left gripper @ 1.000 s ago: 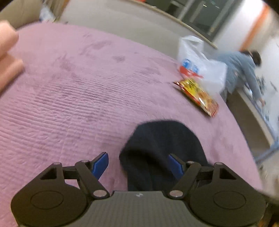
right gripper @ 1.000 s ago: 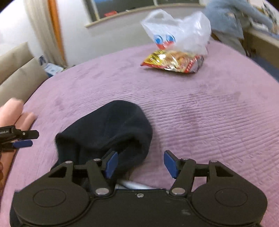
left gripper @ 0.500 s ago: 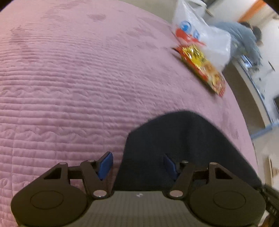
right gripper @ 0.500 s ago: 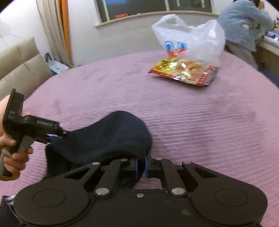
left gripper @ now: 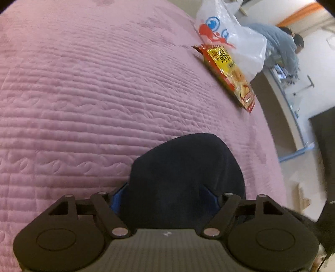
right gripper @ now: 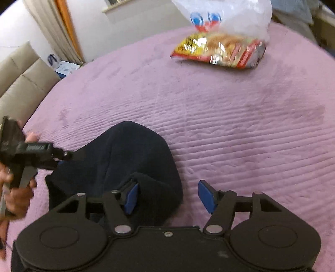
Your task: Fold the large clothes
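Observation:
A dark navy garment (left gripper: 184,173) lies bunched on the pink quilted bedspread (left gripper: 83,94). In the left wrist view my left gripper (left gripper: 165,195) is open, its blue pads on either side of the cloth. In the right wrist view the garment (right gripper: 125,159) lies low and left of centre. My right gripper (right gripper: 168,197) is open, its left pad against the cloth and its right pad over bare bedspread (right gripper: 240,125). The left gripper (right gripper: 31,152), held in a hand, shows at the left edge against the garment.
A red and yellow snack packet (right gripper: 217,52) and a white plastic bag (right gripper: 226,14) lie at the far side of the bed. A beige headboard (right gripper: 18,83) stands at the left. A person in blue (left gripper: 286,46) bends over a desk beyond the bed.
My right gripper was shut on the garment half a second ago and has now opened. The left gripper has moved forward so the cloth sits between its open pads.

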`<control>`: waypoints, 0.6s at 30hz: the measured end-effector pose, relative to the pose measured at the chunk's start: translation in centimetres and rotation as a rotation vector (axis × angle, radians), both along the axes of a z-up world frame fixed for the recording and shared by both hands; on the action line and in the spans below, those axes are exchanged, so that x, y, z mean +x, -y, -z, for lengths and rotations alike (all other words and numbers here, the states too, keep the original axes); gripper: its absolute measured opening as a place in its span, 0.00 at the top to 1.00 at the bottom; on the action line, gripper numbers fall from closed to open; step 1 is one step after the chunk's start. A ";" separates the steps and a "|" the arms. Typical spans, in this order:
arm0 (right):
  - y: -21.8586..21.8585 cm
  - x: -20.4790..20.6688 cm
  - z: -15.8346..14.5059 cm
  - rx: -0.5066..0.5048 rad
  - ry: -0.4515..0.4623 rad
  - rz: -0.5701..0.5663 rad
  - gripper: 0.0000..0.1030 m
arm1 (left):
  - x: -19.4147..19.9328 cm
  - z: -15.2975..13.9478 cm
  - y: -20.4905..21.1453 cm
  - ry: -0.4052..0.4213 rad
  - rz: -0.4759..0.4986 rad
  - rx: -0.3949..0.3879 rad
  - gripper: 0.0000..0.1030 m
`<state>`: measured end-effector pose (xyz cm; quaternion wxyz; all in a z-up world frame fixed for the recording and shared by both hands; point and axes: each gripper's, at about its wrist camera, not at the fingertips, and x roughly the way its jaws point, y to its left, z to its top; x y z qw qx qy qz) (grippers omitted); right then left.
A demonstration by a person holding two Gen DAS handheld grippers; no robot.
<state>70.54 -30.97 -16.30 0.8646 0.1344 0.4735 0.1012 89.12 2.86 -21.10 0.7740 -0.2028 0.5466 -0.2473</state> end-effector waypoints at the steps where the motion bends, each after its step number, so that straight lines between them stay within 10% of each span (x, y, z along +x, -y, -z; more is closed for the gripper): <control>1: 0.3 0.6 0.4 0.029 -0.026 0.017 0.27 | 0.0 -0.1 0.4 0.010 0.007 0.017 0.26; 5: 1.8 -0.2 -0.9 0.141 -0.040 -0.019 0.27 | -0.6 -0.4 0.5 0.025 0.007 0.048 0.32; 11: 3.2 -2.3 -3.6 0.041 -0.011 -0.066 0.24 | -1.1 -0.4 -0.6 -0.007 -0.007 0.013 0.33; 18: -0.1 4.1 1.9 0.026 -0.142 -0.020 0.27 | -0.1 -0.3 0.8 -0.022 -0.019 0.065 0.33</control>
